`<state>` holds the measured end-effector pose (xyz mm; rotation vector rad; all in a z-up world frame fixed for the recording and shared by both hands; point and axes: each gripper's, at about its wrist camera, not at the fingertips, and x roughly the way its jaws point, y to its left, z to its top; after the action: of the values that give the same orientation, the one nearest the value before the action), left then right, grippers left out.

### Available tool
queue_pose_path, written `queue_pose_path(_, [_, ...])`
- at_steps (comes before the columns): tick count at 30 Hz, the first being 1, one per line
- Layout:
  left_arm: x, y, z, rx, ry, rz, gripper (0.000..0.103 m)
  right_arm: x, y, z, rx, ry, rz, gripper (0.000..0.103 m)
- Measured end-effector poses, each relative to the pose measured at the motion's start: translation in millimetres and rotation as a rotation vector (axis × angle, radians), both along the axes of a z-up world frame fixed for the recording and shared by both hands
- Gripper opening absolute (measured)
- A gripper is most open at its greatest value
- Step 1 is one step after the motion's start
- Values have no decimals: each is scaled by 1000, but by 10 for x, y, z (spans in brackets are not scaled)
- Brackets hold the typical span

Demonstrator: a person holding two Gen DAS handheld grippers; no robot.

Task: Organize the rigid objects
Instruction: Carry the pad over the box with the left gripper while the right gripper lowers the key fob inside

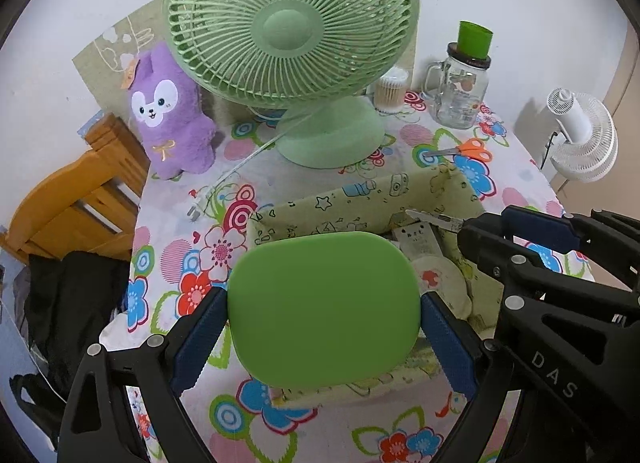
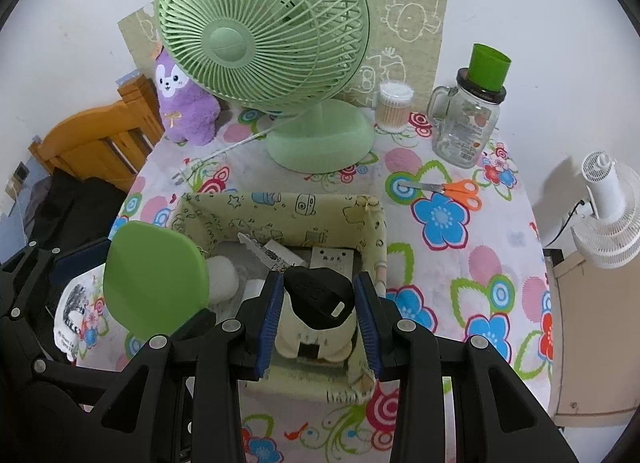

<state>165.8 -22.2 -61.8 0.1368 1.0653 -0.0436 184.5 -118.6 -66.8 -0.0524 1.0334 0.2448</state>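
A flowered cloth covers the desk (image 2: 460, 271), a white wall behind. Left of the fabric box (image 2: 280, 207) the left tool (image 1: 324, 337) clamps a green lid (image 1: 324, 309). Over the box the right tool (image 2: 318, 303) grips a black object (image 2: 316, 289). Behind stands a green fan (image 2: 260, 31); right lie orange scissors (image 2: 460, 191).

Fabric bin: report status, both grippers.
Left gripper shut on green lid. Right gripper shut on black key, over fabric bin. Scissors remain outside.
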Motion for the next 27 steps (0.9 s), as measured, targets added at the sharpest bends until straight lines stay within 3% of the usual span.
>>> queue_pose_path(19, [210,96,-229,-10,58,23,96,347,198,-357,75,82,25,41])
queue_pose_path(23, [229,94,-231,-13,62,22,96,362,170,-378,76,83,9,54])
queue_pose_path(27, [248,59,-225,-15,64,14,96,360,123,-358,82,82,-4,59])
